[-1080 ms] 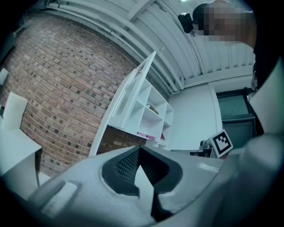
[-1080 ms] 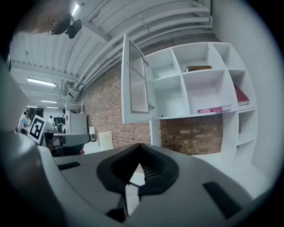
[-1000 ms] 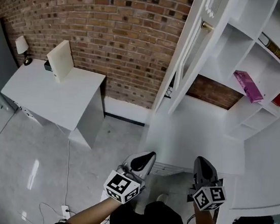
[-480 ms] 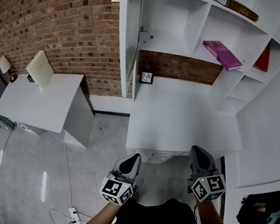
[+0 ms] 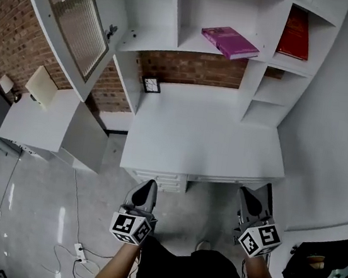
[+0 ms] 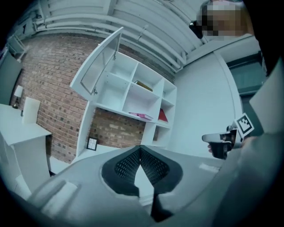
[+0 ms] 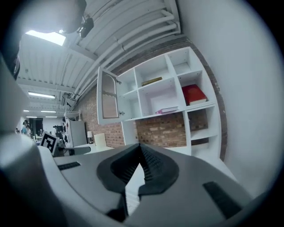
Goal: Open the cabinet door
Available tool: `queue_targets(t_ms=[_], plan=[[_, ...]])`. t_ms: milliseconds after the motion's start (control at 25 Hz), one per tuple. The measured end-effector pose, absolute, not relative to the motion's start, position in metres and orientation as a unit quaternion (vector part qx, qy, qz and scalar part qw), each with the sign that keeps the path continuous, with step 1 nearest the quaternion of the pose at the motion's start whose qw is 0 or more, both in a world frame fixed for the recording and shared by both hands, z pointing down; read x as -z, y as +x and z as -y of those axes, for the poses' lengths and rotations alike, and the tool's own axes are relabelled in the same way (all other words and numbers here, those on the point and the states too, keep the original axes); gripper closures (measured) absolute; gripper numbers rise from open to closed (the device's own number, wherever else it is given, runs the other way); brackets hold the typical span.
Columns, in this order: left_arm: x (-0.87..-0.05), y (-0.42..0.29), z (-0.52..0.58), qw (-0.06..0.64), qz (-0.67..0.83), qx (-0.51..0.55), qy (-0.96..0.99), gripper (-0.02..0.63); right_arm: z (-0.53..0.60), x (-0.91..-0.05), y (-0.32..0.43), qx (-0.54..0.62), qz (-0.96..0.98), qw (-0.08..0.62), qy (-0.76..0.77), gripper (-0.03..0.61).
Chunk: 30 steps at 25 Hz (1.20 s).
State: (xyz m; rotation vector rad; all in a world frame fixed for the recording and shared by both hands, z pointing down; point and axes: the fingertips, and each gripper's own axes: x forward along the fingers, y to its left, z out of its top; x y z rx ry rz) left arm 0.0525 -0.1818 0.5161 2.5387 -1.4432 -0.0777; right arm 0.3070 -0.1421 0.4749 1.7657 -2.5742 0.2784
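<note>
The white cabinet [image 5: 177, 15] stands over a white desk. Its glass-panelled door [image 5: 72, 17] hangs swung out to the left, so the shelves behind it show; the same open cabinet door [image 6: 95, 73] appears in the left gripper view, and the open cabinet door [image 7: 108, 99] in the right gripper view. My left gripper [image 5: 146, 192] is shut and holds nothing, low in the head view just short of the desk's front edge. My right gripper [image 5: 250, 201] is also shut and empty, beside it to the right. Both sit well away from the door.
A pink book [image 5: 230, 42] and a red book [image 5: 296, 24] lie on the shelves. A small framed picture [image 5: 150, 85] stands at the back of the white desk [image 5: 199, 138]. A lower white table [image 5: 39, 127] with a lamp is at left; cables [image 5: 73, 249] lie on the floor.
The view has swung right until the cabinet and desk lie straight ahead. Both grippers moved sideways with it, still shut. The door stays open.
</note>
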Motion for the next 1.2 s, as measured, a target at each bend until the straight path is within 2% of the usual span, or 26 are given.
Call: queue_targets(t_ms=[240,640,1000,1200], plan=[[-0.508,0.142,0.152,0.117,0.519,0.036,0.846,0.595,0.127,-0.484,0.399,-0.094,0.824,0.003,0.559,0.577],[-0.467,0.243,0.119,0.081,0.497,0.048,0.863,0.594,0.111,-0.463,0.429,-0.085,0.824,-0.015,0.560,0.577],[-0.468,0.232,0.102,0.044,0.536,0.028,0.843,0.594,0.099,-0.469,0.446,-0.037,0.816,0.012,0.577,0.577],[-0.465,0.217,0.098,0.022,0.535,0.013,0.845,0.594,0.093,-0.489,0.449,-0.051,0.813,0.023,0.579,0.577]])
